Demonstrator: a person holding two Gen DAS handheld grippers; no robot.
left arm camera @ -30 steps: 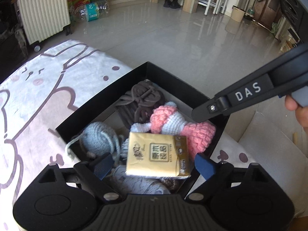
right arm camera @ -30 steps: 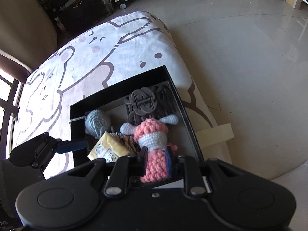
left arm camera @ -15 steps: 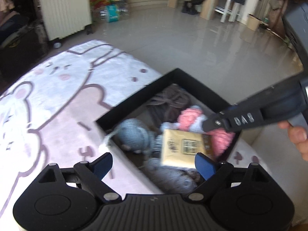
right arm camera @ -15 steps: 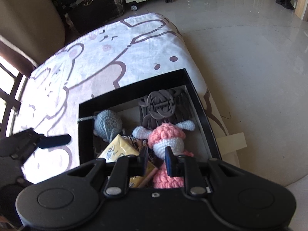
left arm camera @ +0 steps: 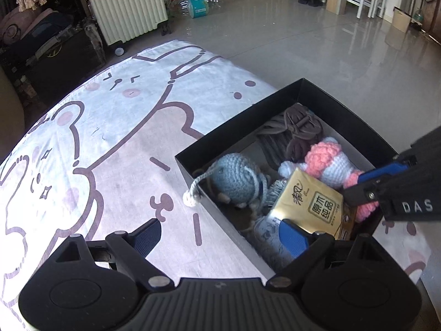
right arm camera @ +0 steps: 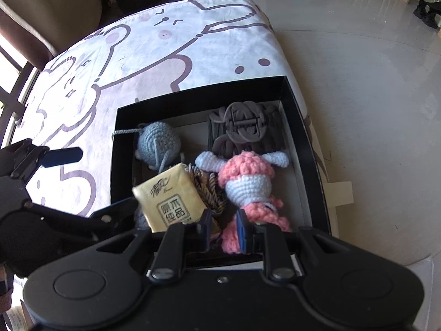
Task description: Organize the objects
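A black box stands on a cartoon-print cloth near the table's edge. In it lie a yellow tissue pack, a pink and white crochet toy, a blue crochet mouse and a dark hair claw. My left gripper is open and straddles the box's near-left wall, one finger over the cloth, the other beside the tissue pack. My right gripper is shut, holding nothing, and hangs over the gap between the pack and the pink toy.
The cloth covers the table left of the box. Glossy floor lies beyond the table's edge. A white ribbed suitcase stands at the back. A brown chair is at the far left corner. A beige strip sticks out beside the box.
The left gripper has swung left, so the box now sits at the right of its view. The right gripper has shifted from over the pink toy toward the tissue pack. Both keep their openings.
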